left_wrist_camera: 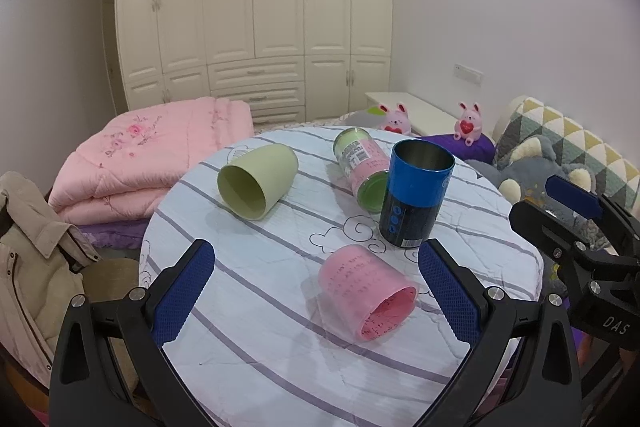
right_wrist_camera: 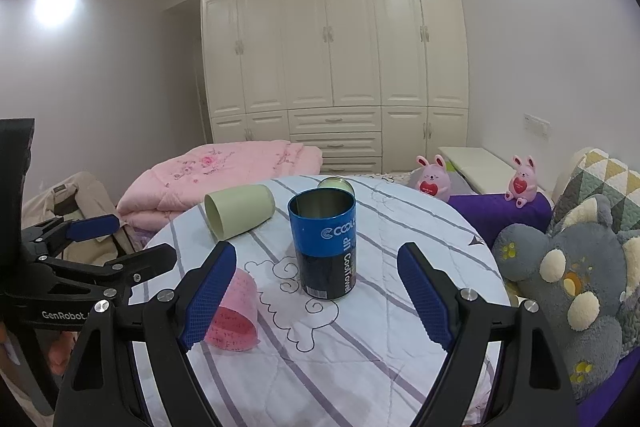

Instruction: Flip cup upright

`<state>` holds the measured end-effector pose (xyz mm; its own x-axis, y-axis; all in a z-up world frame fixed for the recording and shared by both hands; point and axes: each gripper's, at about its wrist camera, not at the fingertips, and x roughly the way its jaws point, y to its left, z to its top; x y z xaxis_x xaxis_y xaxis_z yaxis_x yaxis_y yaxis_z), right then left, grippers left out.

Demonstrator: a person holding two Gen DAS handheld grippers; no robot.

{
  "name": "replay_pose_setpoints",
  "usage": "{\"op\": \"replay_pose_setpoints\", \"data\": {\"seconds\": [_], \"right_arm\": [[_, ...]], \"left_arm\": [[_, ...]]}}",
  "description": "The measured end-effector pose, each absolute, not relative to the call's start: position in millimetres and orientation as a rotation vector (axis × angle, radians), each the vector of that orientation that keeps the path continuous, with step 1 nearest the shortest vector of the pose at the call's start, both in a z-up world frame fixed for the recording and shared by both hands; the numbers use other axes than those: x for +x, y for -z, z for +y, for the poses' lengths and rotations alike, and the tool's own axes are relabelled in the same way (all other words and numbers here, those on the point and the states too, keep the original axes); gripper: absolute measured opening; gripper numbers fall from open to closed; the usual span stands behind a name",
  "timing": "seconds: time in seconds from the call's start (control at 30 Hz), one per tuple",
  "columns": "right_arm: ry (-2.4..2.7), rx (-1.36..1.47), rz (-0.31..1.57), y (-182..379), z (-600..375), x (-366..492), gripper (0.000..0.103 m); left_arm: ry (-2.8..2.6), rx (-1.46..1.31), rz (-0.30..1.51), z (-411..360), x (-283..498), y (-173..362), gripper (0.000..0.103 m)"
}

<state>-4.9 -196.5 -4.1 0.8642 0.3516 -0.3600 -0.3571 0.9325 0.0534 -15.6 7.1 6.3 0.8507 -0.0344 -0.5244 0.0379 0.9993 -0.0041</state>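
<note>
A pink cup (left_wrist_camera: 366, 293) lies on its side on the round table (left_wrist_camera: 256, 307), mouth toward me; it also shows in the right wrist view (right_wrist_camera: 236, 315), partly behind a finger. A pale green cup (left_wrist_camera: 256, 181) (right_wrist_camera: 238, 209) lies on its side at the far left. A blue and black can (left_wrist_camera: 416, 193) (right_wrist_camera: 326, 243) stands upright, open top. A pink-labelled green can (left_wrist_camera: 360, 163) lies behind it. My left gripper (left_wrist_camera: 316, 267) is open and empty, just before the pink cup. My right gripper (right_wrist_camera: 316, 271) is open and empty, before the blue can.
The table wears a white cloth with grey stripes. A folded pink quilt (left_wrist_camera: 152, 155) lies behind to the left, a beige jacket (left_wrist_camera: 32, 251) at the left edge. Grey plush toys (right_wrist_camera: 568, 275) and pink bunny figures (right_wrist_camera: 522, 183) sit to the right. A wardrobe (right_wrist_camera: 332, 47) fills the back wall.
</note>
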Motion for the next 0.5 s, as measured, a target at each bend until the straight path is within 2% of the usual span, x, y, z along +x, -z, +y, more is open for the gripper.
{"op": "replay_pose_setpoints", "data": {"seconds": [0.5], "right_arm": [[-0.369,-0.022,0.371,3.7,-194.8,-3.6,0.084]], "left_arm": [[0.030,0.041,0.517,2.4,-16.5,-5.3,0.103]]}}
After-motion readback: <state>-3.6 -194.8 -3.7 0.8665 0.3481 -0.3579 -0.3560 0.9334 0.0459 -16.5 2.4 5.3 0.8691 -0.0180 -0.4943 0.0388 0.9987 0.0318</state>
